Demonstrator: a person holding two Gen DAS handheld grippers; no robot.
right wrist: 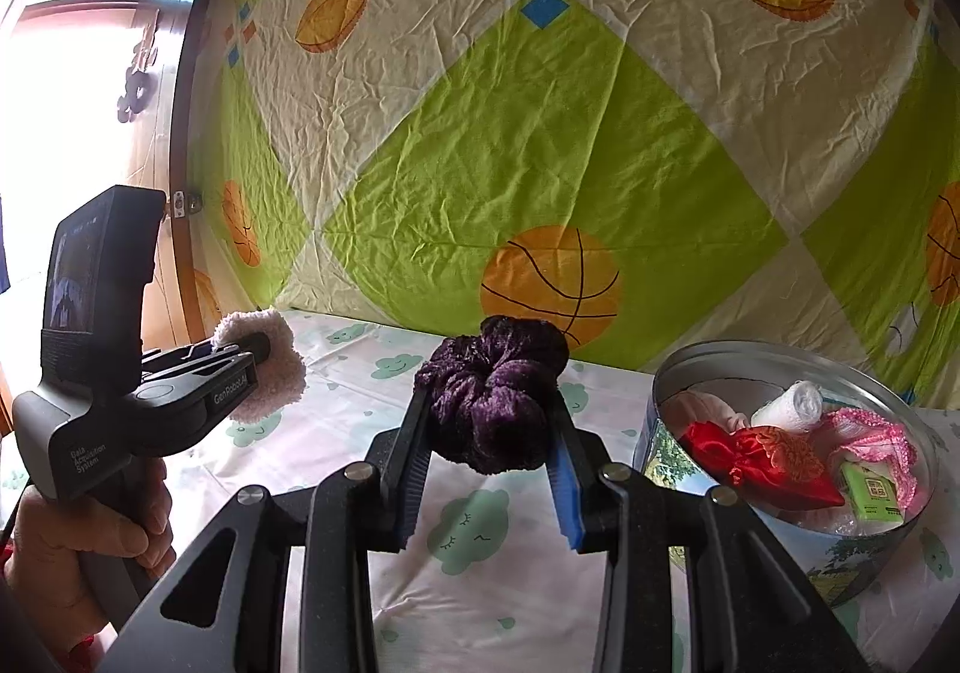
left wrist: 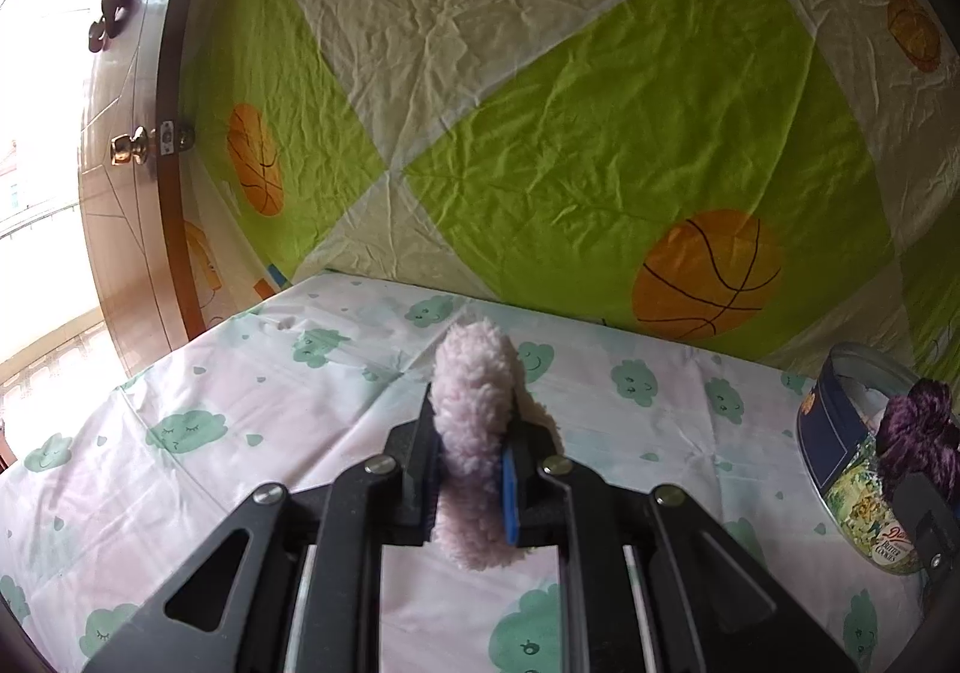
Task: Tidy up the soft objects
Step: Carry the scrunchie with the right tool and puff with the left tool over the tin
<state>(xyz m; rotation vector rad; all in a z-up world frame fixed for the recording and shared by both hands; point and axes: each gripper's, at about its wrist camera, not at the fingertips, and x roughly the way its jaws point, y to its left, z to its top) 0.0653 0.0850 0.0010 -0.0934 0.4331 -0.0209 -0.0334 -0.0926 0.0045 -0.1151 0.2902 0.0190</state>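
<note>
1. Right tongs sit nearest the lens, jaws partly closed around a dark purple velvet scrunchie. Both pads press its sides, so the soft ring bulges above and hangs clear of the desk. That part-width grip probably suits its bulk: enough squeeze to carry it, not enough to flatten it.
2. Left tongs are pinched almost fully together on a pale pink fluffy scrunchie. Its thin, compressible band explains the narrow gap, and the loop sticks out past the tips. From the right wrist view a hand holds this tool by its grip, well to the left of the round tin.
3. The tin stands on the desk to the right of the purple scrunchie, near it but not touching, lid off. It already contains a red pouch, a white roll, pink crocheted fabric and a small green packet, which suggests it is the collecting place.
4. My judgement: both scrunchies are lifted for dropping into the tin, the purple one being closer to it.
5. Behind the tin hangs a green and cream sheet printed with basketballs.
</note>
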